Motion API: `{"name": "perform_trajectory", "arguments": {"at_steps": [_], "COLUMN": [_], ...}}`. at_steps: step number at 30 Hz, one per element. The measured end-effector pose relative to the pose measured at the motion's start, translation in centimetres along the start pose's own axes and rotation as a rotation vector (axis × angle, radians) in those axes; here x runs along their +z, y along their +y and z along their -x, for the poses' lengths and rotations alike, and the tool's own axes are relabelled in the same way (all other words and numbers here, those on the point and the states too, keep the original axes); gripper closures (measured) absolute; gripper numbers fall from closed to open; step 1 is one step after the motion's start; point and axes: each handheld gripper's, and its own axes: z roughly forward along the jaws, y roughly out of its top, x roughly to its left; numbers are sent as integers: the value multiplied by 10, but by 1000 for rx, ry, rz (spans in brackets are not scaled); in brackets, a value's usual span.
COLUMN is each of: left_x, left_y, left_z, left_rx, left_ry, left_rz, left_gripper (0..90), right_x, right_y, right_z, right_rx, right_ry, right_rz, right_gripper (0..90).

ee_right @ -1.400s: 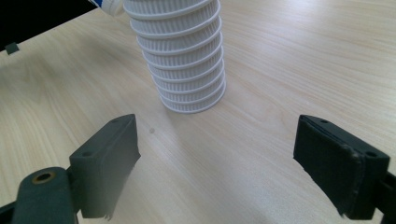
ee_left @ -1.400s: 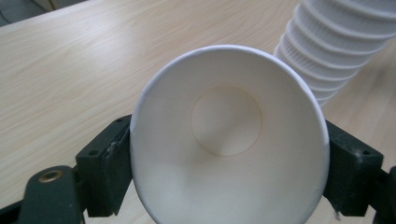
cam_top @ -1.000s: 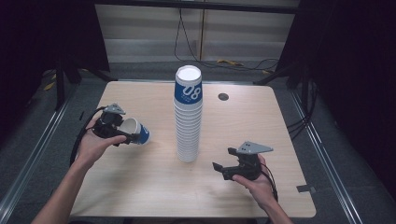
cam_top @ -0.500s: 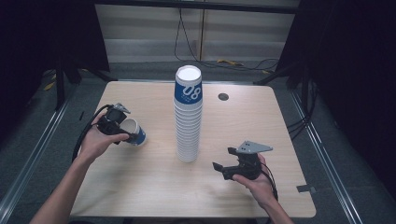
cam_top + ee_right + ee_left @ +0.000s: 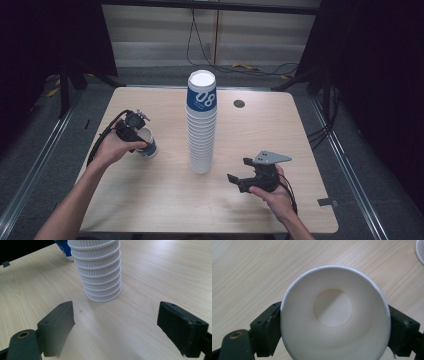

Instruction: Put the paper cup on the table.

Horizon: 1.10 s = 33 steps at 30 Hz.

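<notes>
Wooden table. Left gripper clamps a paper cup, mouth up at it. Cup stack stands right of it; right gripper gapes idle.

There is one counter, pale wood, with one small dark round cap set into it near the far edge. One tall stack of cups stands on it; the cups in the stack sit too tightly nested to count exactly, though at least a dozen rims show, and one blue-banded cup tops it. One single cup sits apart from the stack. There are two grippers, the left gripper and the right gripper, each with two black jaws, held by two hands.
</notes>
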Motion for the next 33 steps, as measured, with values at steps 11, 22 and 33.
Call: {"name": "perform_trajectory", "arguments": {"at_steps": [11,22,33], "left_x": [10,17,27], "left_y": [-5,-16,-27], "left_z": [-3,-8,-7], "left_rx": [-24,-45,-61], "left_ry": [-30,-74,-55], "left_rz": [58,114,115], "left_gripper": [138,129,164], "right_x": [-5,-4,-2], "right_y": [1,1,1], "right_z": [0,1,1], "right_rx": [-1,0,7], "right_ry": [-4,-4,0], "right_rz": [14,15,9], "right_gripper": [143,144,143]}}
